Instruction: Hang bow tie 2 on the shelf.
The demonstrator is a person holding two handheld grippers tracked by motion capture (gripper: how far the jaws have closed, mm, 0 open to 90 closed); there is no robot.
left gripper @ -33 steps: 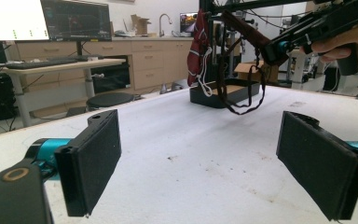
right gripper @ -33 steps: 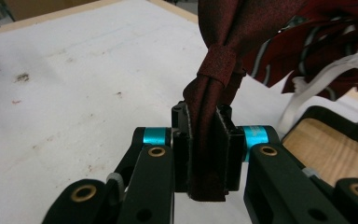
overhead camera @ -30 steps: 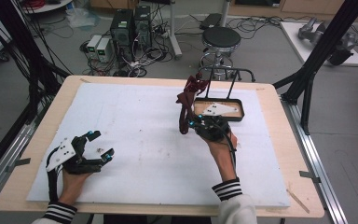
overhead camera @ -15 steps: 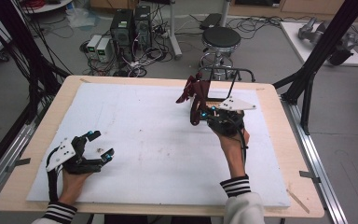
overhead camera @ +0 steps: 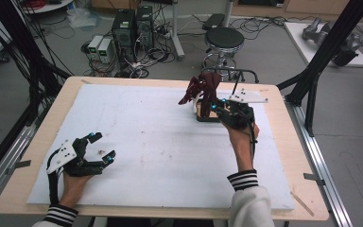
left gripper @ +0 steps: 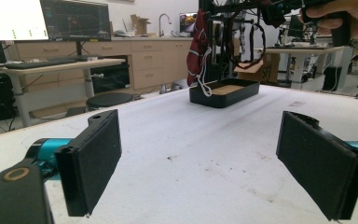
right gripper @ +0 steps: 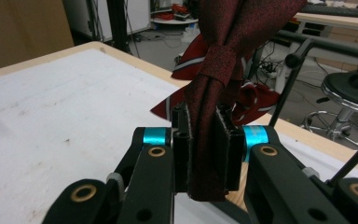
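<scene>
Two sets of tongs worked over the white tabletop (overhead camera: 160, 142), each in one of the person's hands. Nearest the person, at the near left corner, the left tongs (overhead camera: 99, 147) sat low over the sheet with their jaws spread wide and nothing between them; in the left gripper view the two black pads (left gripper: 93, 158) stood far apart with bare white surface in the gap. Farther out on the right side, the person's right hand (overhead camera: 238, 132), in a striped cuff, held the right tongs (overhead camera: 211, 105) raised above the far part of the tabletop. Those tongs were pressed together on a dark red necktie (overhead camera: 203, 87): the right gripper view showed the fabric (right gripper: 214, 84) squeezed between the two pads, its knotted band just above them and the rest of the cloth rising out of the top of the picture. From the high view the necktie hung in a bunch above and just left of the tongs, clear of the sheet. Directly below it, near the far right edge, a shallow black tray (left gripper: 223, 93) with a brown inside rested on the tabletop, and a white cord dangled from the tie against the tray's near wall. Beyond the tabletop a black stool (overhead camera: 224, 40) stood on the floor.
</scene>
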